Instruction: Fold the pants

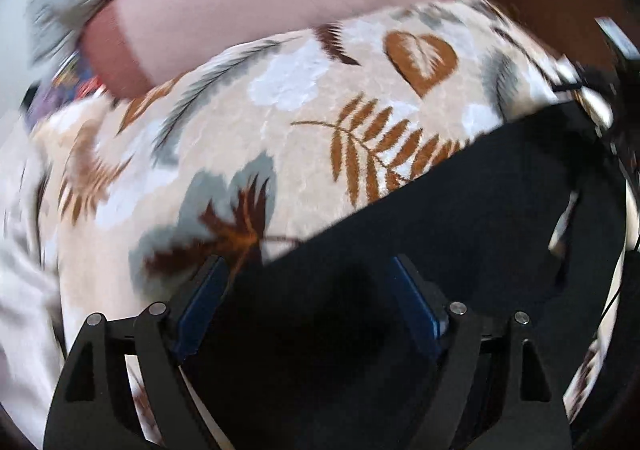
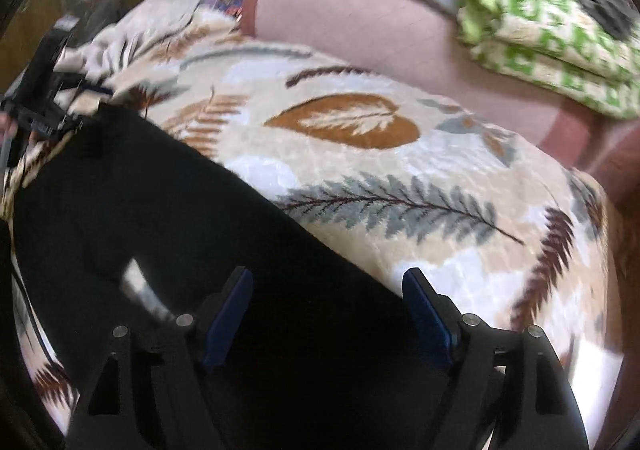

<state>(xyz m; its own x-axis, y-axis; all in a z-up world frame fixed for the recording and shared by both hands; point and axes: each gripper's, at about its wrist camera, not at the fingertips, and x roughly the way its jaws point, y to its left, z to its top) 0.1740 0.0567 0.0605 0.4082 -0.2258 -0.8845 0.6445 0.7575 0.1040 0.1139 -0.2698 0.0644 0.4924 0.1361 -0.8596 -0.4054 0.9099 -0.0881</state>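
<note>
2 grippers, left gripper [image 1: 308, 286] and right gripper [image 2: 328, 298], spread empty over black pants [image 1: 460, 234]; limp, light, we'd pinch edges.

Pants [image 1: 460, 230] on blanket [image 1: 280, 121] — pillow [image 2: 540, 9] behind.

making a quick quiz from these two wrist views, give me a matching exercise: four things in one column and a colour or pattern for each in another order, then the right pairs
Things:
1. pants
2. blanket under the pants
3. folded cloth at the far edge
4. pads of the right gripper

Colours or patterns:
A. green and cream check
B. blue
C. plain black
D. cream with brown and grey leaves

Pairs: 1-C, 2-D, 3-A, 4-B
</note>
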